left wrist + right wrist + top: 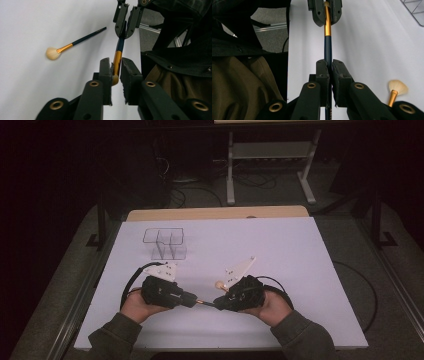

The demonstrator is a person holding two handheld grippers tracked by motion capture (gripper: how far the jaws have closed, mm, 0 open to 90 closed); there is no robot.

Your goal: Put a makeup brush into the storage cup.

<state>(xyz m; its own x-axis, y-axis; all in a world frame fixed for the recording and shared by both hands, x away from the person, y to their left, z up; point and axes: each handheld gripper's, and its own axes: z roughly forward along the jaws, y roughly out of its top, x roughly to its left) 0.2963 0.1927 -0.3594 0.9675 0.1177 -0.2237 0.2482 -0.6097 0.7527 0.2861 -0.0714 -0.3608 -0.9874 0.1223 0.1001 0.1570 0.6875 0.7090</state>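
A makeup brush (205, 303) with a dark blue handle and gold ferrule is held level between my two grippers, just above the white table. My left gripper (116, 62) is shut on its gold ferrule (117, 60), close to the pale bristle end. My right gripper (330, 62) is shut on the blue handle (327, 42). The two grippers face each other tip to tip near the table's front, left gripper (195, 301) and right gripper (217, 302). A second brush (72, 45) with a pale fan head lies flat on the table beyond them, and its fan head (220, 284) shows from above.
A clear acrylic organiser (167, 244) with compartments stands at the back left of the white table (280, 250). The person's olive sleeves come in from the front edge. Black cables trail from both grippers. A dark floor and a metal stand lie past the table.
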